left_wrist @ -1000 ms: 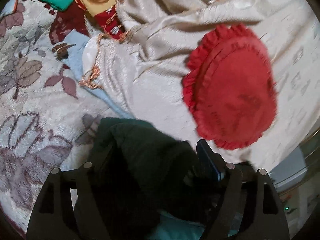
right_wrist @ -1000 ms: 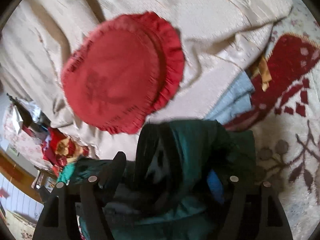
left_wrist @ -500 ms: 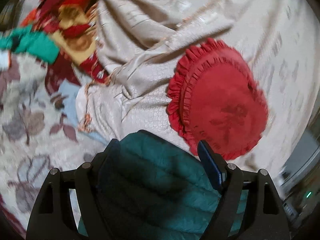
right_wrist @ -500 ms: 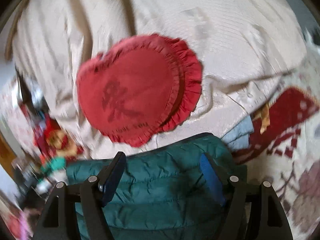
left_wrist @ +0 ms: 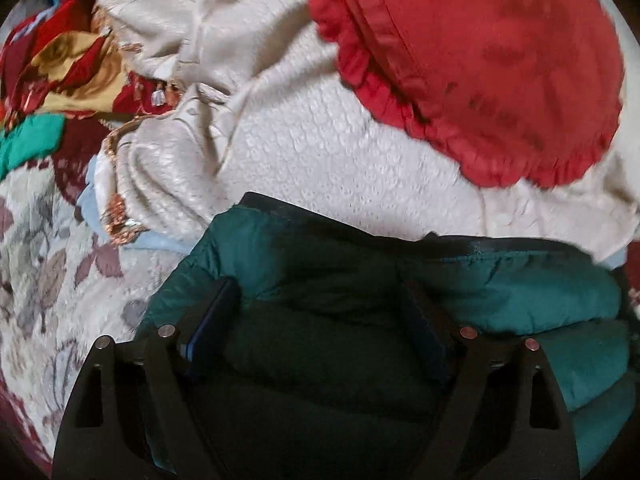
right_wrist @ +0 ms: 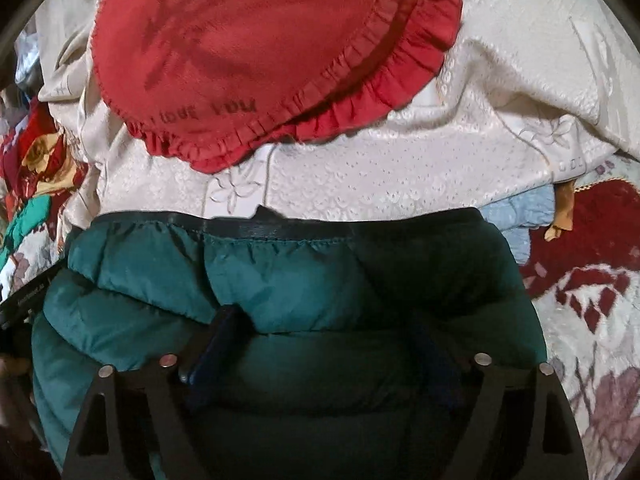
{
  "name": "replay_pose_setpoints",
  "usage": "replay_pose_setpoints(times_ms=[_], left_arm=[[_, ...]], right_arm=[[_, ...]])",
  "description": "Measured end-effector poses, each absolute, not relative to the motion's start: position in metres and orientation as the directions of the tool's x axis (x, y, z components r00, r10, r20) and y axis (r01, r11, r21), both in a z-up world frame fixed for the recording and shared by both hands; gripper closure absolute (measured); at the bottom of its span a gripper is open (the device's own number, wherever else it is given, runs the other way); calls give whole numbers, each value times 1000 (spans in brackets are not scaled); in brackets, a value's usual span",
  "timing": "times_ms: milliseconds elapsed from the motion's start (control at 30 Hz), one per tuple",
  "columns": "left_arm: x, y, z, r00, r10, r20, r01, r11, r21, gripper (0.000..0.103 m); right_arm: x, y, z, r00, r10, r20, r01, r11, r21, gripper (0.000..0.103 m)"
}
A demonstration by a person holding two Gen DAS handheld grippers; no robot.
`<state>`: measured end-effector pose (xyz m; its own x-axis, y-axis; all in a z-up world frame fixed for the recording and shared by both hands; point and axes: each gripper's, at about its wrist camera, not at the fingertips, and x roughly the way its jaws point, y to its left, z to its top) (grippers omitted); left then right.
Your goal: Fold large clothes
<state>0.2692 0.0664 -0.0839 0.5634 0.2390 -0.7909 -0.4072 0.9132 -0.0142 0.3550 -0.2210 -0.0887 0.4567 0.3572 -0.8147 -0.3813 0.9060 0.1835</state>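
A dark green quilted jacket [left_wrist: 540, 292] lies in a thick folded bundle on the cream bedspread [left_wrist: 340, 152], its black hem toward the red cushion. My left gripper [left_wrist: 320, 300] stands over the bundle's left part, jaws opening wide. The padded fabric swells up between the blue fingers [left_wrist: 216, 320], which do not pinch it. In the right wrist view the same jacket [right_wrist: 260, 280] fills the lower half. My right gripper [right_wrist: 324, 324] is over its right part, jaws also opening, with fabric between them but loose.
A round red frilled cushion [left_wrist: 480, 60] [right_wrist: 248, 40] lies on the bedspread [right_wrist: 400, 184] just beyond the jacket. A light blue cloth [right_wrist: 516, 212] pokes out under the bedspread. A floral blanket [left_wrist: 40, 260] [right_wrist: 592, 320] flanks both sides. Red, gold and green clothes [left_wrist: 68, 60] are heaped at far left.
The jacket hung bunched in both grippers a second ago; now it rests flat on the bed. Both grippers sank toward the cushion and their jaws spread wider.
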Motion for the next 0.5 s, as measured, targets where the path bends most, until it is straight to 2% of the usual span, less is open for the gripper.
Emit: replay_pose_setpoints(times_ms=[167, 333, 400, 433, 500], left_arm=[[279, 63, -93, 532, 256, -807, -408, 913, 21, 16], [265, 68, -76, 552, 229, -802, -422, 906, -32, 17], [251, 63, -55, 598, 202, -776, -416, 906, -84, 17], [237, 56, -39, 658, 168, -734, -378, 917, -129, 17], [215, 36, -21, 721, 126, -682, -304, 941, -147, 17]], right_arm=[[361, -213, -96, 449, 343, -825, -374, 911, 176, 12], [353, -214, -88, 485, 318, -814, -366, 920, 141, 13], [340, -214, -73, 532, 295, -794, -364, 926, 99, 16], [330, -215, -61, 558, 295, -775, -370, 925, 86, 17], [306, -215, -32, 602, 342, -721, -395, 913, 104, 17]])
